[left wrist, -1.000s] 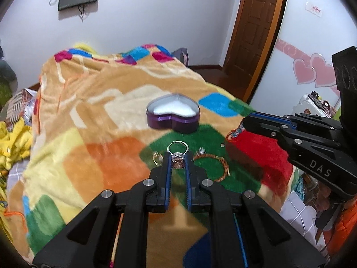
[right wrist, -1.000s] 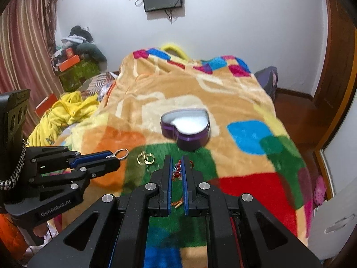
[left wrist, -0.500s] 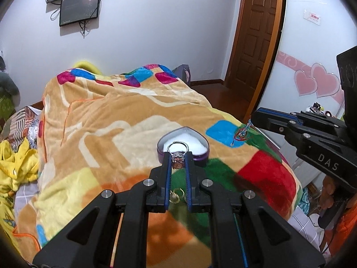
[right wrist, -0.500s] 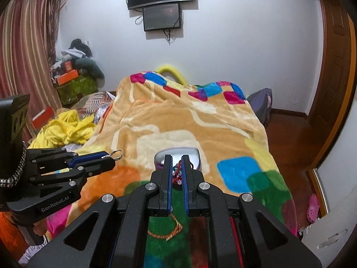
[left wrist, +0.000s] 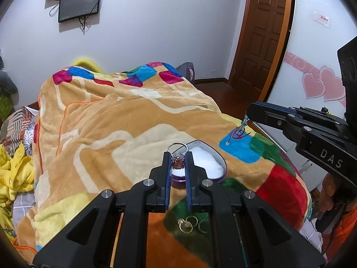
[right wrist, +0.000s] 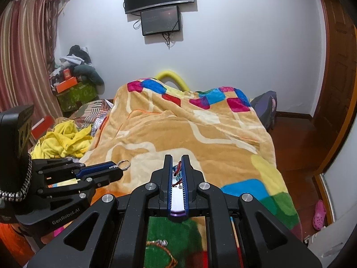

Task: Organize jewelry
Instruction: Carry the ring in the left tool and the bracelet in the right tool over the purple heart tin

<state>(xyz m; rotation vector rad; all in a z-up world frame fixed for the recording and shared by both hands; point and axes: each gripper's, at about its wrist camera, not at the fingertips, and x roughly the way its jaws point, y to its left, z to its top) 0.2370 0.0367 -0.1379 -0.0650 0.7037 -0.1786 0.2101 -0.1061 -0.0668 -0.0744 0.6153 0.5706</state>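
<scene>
Looking along the left gripper (left wrist: 178, 156), its fingers are clamped on a silver ring (left wrist: 177, 154) with a pavé head and amber stone, the band standing above the tips. The ring hangs over the near lobe of the heart-shaped purple box (left wrist: 206, 163), which lies open on the patchwork blanket (left wrist: 116, 122) and shows a white lining. Judgement: the step in hand is depositing the ring; lower until the stone sits just above the lining, then part the fingers only slightly so the ring drops flat and does not roll over the rim. Three gold rings (left wrist: 191, 223) lie on the blanket, near and beneath the gripper body. The right gripper (left wrist: 247, 114) reaches in from the right, beaded cord dangling.

Looking along the right gripper (right wrist: 177, 167), its fingers are closed on a red-and-blue beaded cord bracelet (right wrist: 177, 170), with the box lining visible between them below. A gold chain (right wrist: 165, 252) lies on the green patch underneath. The left gripper (right wrist: 118, 167) is near on the left; judgement: both tools converge on one small box, so release one at a time. The blanket beyond is open; its right edge falls to the wooden floor (right wrist: 296, 134).
</scene>
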